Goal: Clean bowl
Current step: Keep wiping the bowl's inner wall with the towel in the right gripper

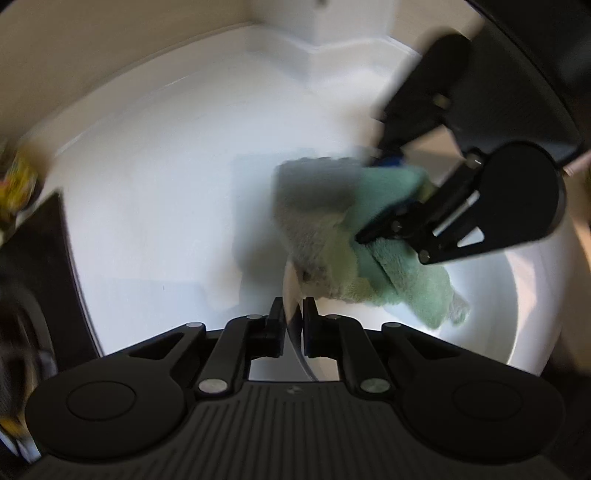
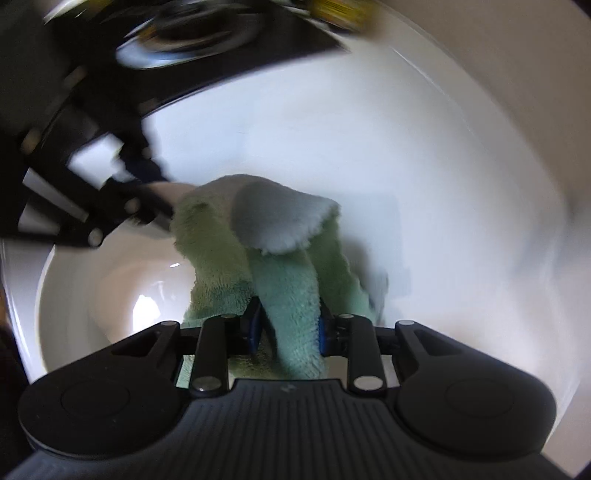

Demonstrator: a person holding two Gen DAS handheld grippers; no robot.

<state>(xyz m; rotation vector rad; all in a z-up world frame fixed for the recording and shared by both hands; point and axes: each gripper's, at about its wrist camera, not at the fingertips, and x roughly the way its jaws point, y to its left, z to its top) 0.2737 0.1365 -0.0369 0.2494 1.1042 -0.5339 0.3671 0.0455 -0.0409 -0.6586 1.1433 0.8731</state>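
Observation:
A white bowl [image 1: 517, 295] is held by its rim between the shut fingers of my left gripper [image 1: 293, 314]. The bowl also shows in the right wrist view [image 2: 92, 295], at the lower left. My right gripper [image 2: 286, 325] is shut on a green fleecy cloth [image 2: 284, 280] with a grey underside. In the left wrist view the right gripper [image 1: 369, 199] comes in from the upper right and presses the cloth [image 1: 369, 236] over the bowl's rim and into the bowl. The left gripper [image 2: 162, 214] shows blurred at the left of the right wrist view.
A white countertop [image 1: 166, 203] lies under both grippers, with a white wall corner [image 1: 325, 33] behind. A black surface [image 1: 37, 258] lies at the left edge, with a blurred yellow item [image 1: 14, 181] above it. A dark round object [image 2: 192, 33] sits at the top of the right view.

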